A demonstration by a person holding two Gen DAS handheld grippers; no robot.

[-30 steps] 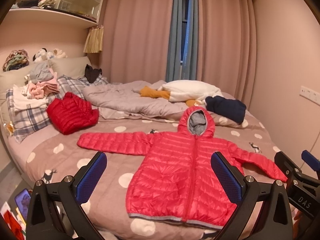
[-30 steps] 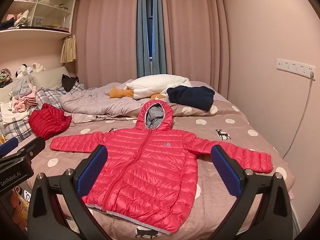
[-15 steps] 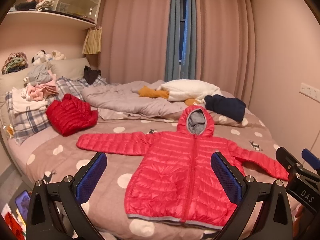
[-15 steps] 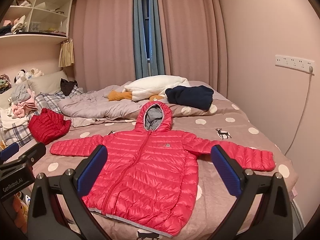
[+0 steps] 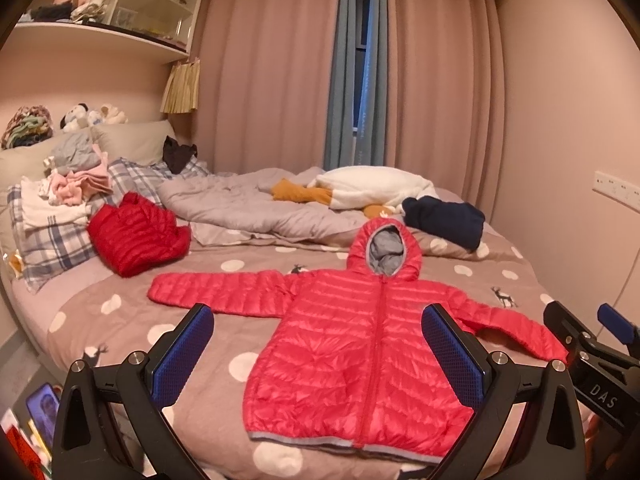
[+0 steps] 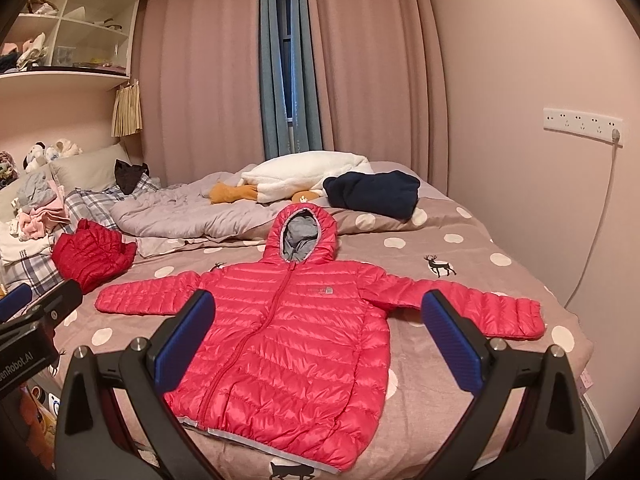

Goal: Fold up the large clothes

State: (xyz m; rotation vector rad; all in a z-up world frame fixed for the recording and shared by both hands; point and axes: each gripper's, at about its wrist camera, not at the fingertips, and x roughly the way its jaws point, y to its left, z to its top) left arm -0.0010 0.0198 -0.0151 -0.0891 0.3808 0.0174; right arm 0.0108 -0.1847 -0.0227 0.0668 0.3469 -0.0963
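Lying flat at centre frame, a pink hooded jacket (image 5: pixel 360 344) is spreading across the bed (image 5: pixel 120 320); left gripper (image 5: pixel 318 354) and right gripper (image 6: pixel 318 354) are hovering, jaws apart.

Left tool (image 5: pixel 318 350): two black plastic arms of angular, triangular build, each ending in a blue pad with a fine mesh texture.
Left tool screws: round silver bolt heads on top of each arm, two to a side.
Left tool marking: white lettering "GenRobot.AI" on its black body, seen at the left edge of the right wrist view.
Right tool (image 6: pixel 318 350): same black frame, blue ribbed pads, silver bolts.
Right tool marking: white letters "DAS" on its black body, blue tip beyond, seen in the left wrist view.
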